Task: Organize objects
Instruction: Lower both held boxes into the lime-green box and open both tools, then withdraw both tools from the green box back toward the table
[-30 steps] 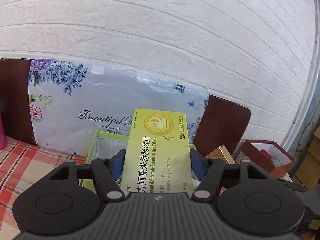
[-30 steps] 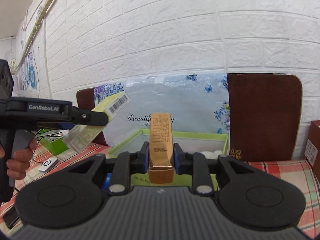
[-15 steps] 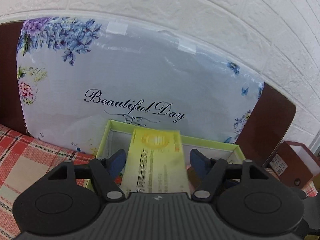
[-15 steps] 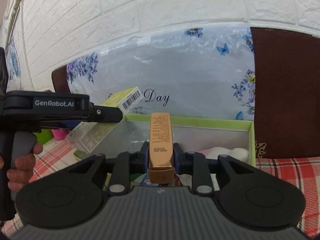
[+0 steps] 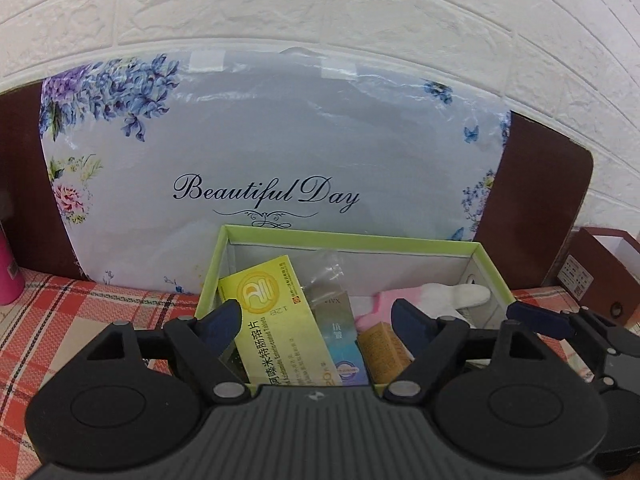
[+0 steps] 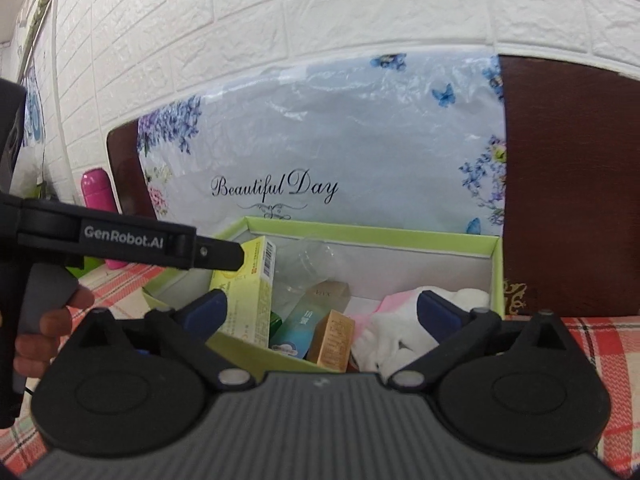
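- Where the green box [image 5: 486, 254] sits on the checked counter cloth [image 5: 60, 312], its thin card walls stand upright, lime outside and pale inside, top open.
- Left gripper [image 5: 318, 318]: fingers spread wide, blue pads [image 5: 224, 320] bare, nothing between them; it hangs over the near edge of the box.
- Right gripper [image 6: 320, 312]: fingers also wide apart, holding nothing, at the box's near wall.
- Yellow medicine carton [image 5: 276, 320]: flat rectangular card, glossy, gold round emblem, printed characters. Lies inside the box at about 9 o'clock, tilted, leaning toward the left wall. In the right wrist view it stands on edge [image 6: 248, 292] with a barcode on its top end.
- Teal-and-grey slim carton [image 5: 340, 336]: just right of the yellow one, touching it, slanted.
- Gold carton [image 5: 382, 346]: small, shiny metallic card, fine print; in the box near its middle, beside the teal one and against the cloth.
- Pink-and-white soft cloth item [image 5: 428, 298]: crumpled, at 3 o'clock in the box.
- Clear crinkled plastic [image 5: 328, 268] at the far wall, 12 o'clock.
- Behind the box: floral plastic sheet [image 5: 280, 140] lettered "Beautiful Day" over a dark brown board [image 5: 536, 200]; white embossed brick wall [image 5: 320, 8].
- Pink cylinder [image 5: 8, 268] at far left; maroon box [image 5: 596, 272] at far right.
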